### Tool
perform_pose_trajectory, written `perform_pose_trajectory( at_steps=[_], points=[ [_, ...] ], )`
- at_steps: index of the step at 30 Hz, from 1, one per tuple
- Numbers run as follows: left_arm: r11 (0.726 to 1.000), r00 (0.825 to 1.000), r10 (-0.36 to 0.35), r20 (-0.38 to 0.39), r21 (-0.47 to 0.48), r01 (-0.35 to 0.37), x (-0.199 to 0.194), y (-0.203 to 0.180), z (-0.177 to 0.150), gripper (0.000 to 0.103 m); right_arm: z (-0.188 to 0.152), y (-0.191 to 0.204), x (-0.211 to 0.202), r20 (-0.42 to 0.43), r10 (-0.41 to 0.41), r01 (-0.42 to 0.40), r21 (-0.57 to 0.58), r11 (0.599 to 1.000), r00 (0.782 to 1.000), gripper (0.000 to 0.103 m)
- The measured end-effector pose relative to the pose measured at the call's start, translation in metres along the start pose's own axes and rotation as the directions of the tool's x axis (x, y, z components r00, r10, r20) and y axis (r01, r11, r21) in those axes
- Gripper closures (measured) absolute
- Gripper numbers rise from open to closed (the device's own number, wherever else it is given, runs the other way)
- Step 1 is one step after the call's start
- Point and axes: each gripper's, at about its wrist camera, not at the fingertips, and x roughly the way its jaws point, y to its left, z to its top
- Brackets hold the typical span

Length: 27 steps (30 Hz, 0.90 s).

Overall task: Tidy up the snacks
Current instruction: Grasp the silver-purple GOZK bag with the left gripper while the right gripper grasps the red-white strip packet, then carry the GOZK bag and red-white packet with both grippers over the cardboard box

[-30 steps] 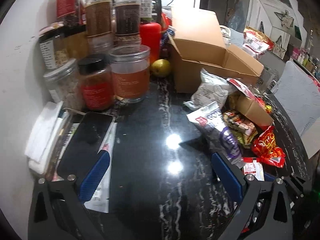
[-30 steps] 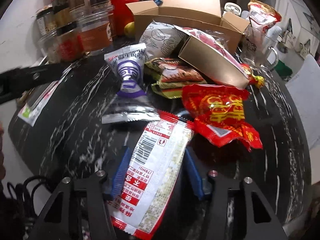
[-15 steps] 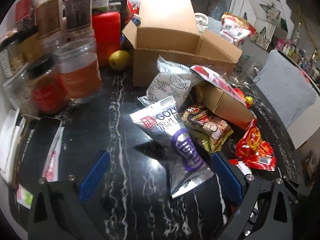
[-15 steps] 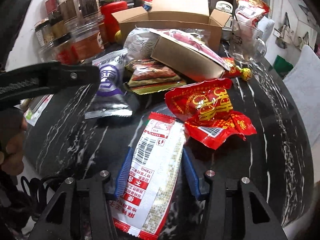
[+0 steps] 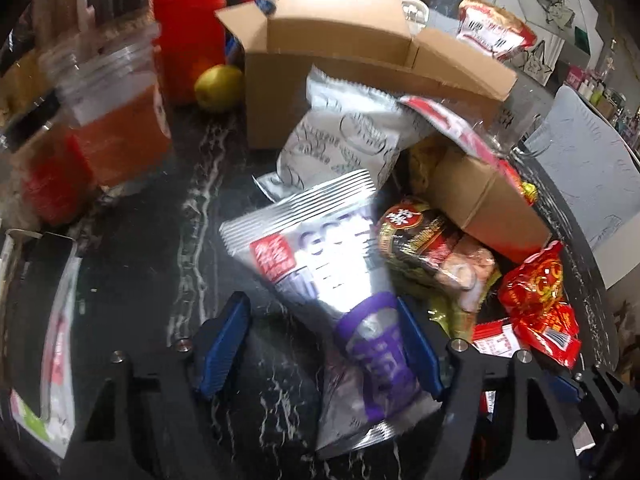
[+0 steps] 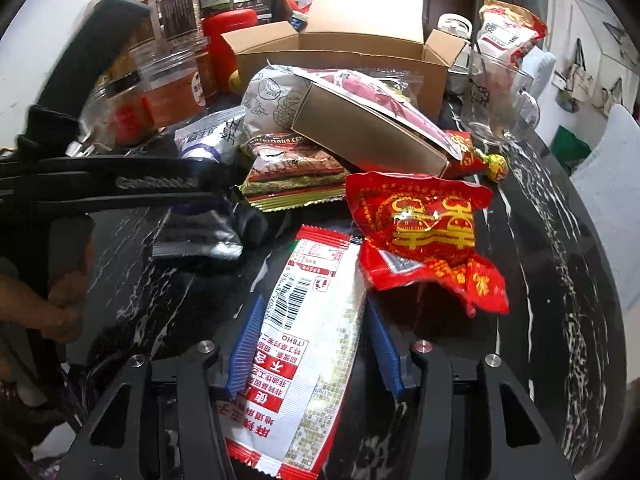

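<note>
Black marble counter carries the heap: left gripper, jaws closing around the silver-purple packet near its front edge, could crumple it; right gripper pinches the white-red sachet, which could slip

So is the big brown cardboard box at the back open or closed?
Open. The big brown cardboard box has its flaps standing up and out in both views. What is inside cannot be seen.

Two close downward wrist views, shared snack pile
</note>
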Motion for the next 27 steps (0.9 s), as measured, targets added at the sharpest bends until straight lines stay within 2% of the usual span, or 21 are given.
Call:
perform_pose_trajectory(
  at_steps=[2,3,6,7,10,14,16,21,23,27],
  points=[
    [1.0,1.0,0.018,0.02,0.017,-0.018,0.002,-0.002,0.001,0.044,0.001,0.0,0.002,0.002,-0.004,0.004,-0.001,1.0,1.0,0.049],
    [1.0,0.999,0.015,0.032,0.022,-0.016,0.003,-0.002,0.001,0.058,0.002,0.001,0.002,0.004,-0.009,0.009,-0.005,1.0,1.0,0.049],
    [0.999,0.999,0.01,0.048,0.043,-0.012,0.003,-0.002,0.0,0.067,0.002,0.004,0.006,0.014,-0.028,0.028,-0.03,0.999,1.0,0.045],
    [0.999,0.999,-0.001,0.05,0.041,-0.002,0.002,-0.001,0.0,0.068,0.003,0.004,0.007,0.017,-0.028,0.029,-0.024,0.999,0.999,0.045],
    [0.999,0.998,-0.013,0.059,0.044,0.01,-0.006,0.0,-0.004,0.068,0.003,0.003,0.008,0.028,-0.033,0.034,-0.018,0.999,0.999,0.053],
    [0.997,0.997,-0.034,0.065,0.065,0.03,-0.017,0.0,-0.009,0.071,0.004,0.0,0.007,0.039,-0.025,0.025,-0.001,1.0,0.999,0.057],
    [0.997,0.997,-0.055,0.055,0.061,0.052,-0.02,0.002,-0.013,0.074,0.004,-0.002,0.007,0.045,-0.001,0.0,0.011,1.0,0.999,0.057],
    [0.993,0.993,-0.109,0.043,0.054,0.107,-0.037,0.007,-0.024,0.074,0.004,-0.005,0.005,0.047,0.115,-0.118,0.051,0.992,0.992,0.058],
    [0.99,0.989,-0.138,0.058,0.038,0.135,-0.047,0.011,-0.024,0.074,0.004,-0.001,0.003,0.055,0.138,-0.141,0.046,0.989,0.989,0.058],
    [0.994,0.986,-0.099,0.137,0.056,0.092,-0.074,0.014,-0.023,0.074,0.008,0.006,-0.004,0.086,0.17,-0.174,0.035,0.984,0.982,0.058]
  ],
)
